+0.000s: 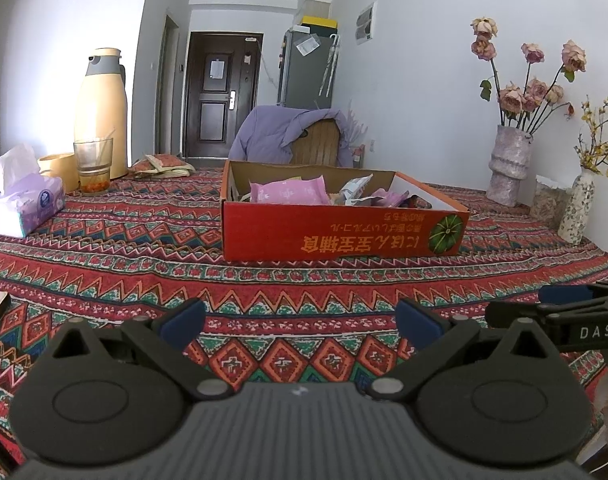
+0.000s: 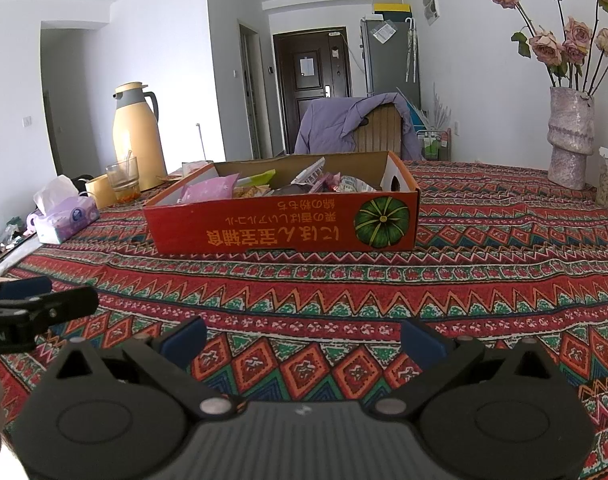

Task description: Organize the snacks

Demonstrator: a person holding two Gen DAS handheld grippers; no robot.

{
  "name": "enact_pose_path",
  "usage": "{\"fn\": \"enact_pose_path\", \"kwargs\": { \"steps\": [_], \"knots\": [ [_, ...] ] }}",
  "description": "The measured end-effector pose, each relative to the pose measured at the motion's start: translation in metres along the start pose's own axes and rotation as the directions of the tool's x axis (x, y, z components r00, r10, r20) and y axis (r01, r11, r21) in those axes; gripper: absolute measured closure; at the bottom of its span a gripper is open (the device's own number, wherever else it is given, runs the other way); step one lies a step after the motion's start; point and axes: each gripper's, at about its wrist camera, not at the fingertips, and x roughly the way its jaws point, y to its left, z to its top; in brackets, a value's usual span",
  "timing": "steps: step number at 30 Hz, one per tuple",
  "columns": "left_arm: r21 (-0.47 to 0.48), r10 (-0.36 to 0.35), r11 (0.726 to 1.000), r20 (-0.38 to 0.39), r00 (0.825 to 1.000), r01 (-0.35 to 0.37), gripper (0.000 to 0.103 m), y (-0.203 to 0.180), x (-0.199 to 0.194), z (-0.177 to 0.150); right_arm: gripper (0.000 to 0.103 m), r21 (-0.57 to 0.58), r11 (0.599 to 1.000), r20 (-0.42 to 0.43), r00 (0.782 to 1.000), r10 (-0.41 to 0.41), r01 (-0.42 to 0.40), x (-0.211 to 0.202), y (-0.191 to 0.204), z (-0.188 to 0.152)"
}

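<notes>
A red cardboard box (image 1: 344, 232) with a green pumpkin picture stands on the patterned tablecloth. It holds several snack packets, among them a pink one (image 1: 287, 192). The box also shows in the right wrist view (image 2: 283, 228), with snack packets (image 2: 304, 184) inside. My left gripper (image 1: 299, 324) is open and empty, low over the cloth, well short of the box. My right gripper (image 2: 304, 340) is open and empty at the same distance. Each gripper shows at the edge of the other's view: the right one (image 1: 560, 308) and the left one (image 2: 31, 300).
A tissue pack (image 1: 23, 204), a glass (image 1: 93, 164) and a yellow thermos (image 1: 101, 112) stand at the left. Vases with flowers (image 1: 508, 164) and a jar stand along the right wall. A chair with a purple jacket (image 1: 295, 136) is behind the table.
</notes>
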Motion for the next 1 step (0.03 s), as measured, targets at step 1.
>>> {"fn": "enact_pose_path", "kwargs": {
  "steps": [1],
  "knots": [
    [0.000, -0.002, 1.000, -0.001, 1.000, 0.002, 0.000, -0.0001, 0.0000, 0.0003, 0.000, 0.000, 1.000, 0.001, 1.000, 0.000, 0.000, -0.0003, 0.0001, -0.0002]
  ]
}}
